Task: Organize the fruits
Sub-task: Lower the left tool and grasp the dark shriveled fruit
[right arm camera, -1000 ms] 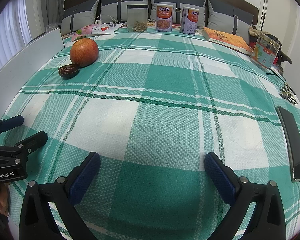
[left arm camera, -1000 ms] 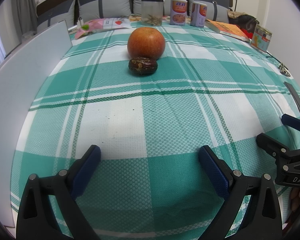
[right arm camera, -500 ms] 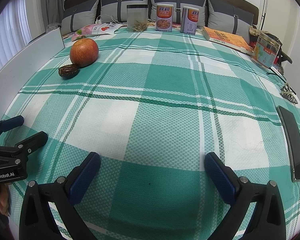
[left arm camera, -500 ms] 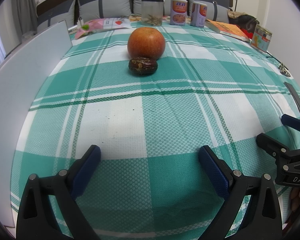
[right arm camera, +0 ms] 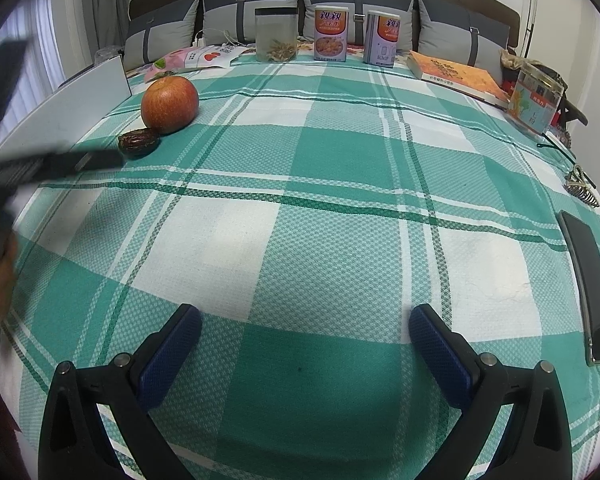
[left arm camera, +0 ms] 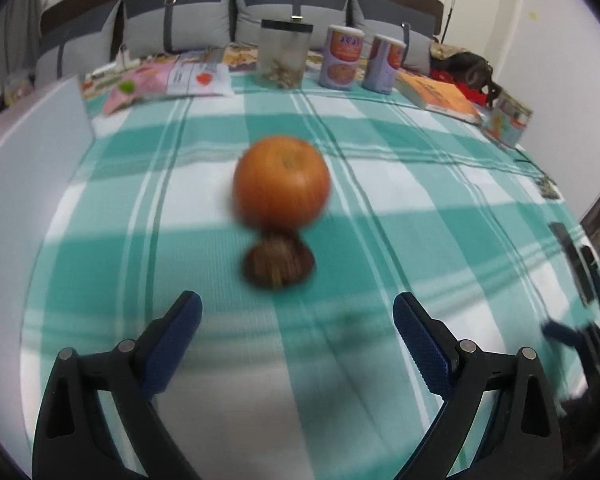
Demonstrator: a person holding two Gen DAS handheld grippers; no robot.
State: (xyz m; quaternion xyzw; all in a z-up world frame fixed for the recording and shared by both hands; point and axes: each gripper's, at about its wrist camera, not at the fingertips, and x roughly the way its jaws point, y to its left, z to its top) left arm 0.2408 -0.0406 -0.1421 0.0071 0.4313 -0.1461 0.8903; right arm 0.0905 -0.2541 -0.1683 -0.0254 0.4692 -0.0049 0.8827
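Two fruits ahead in left wrist view: apple (left arm camera: 281, 183) behind, dark date (left arm camera: 278, 261) in front, touching, both blurred, on checked bedspread (left arm camera: 380, 208). My left tongs (left arm camera: 297, 318) spread wide, empty, date just beyond tips. Right wrist view: my right tongs (right arm camera: 305, 330) spread wide, empty, over bare cloth; fruits far left near white board (right arm camera: 60, 116); phone (right arm camera: 590, 288) at right edge.

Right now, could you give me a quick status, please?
Left gripper open, nearing date. Right gripper open, idle. Apple just behind date. Nothing in the way.
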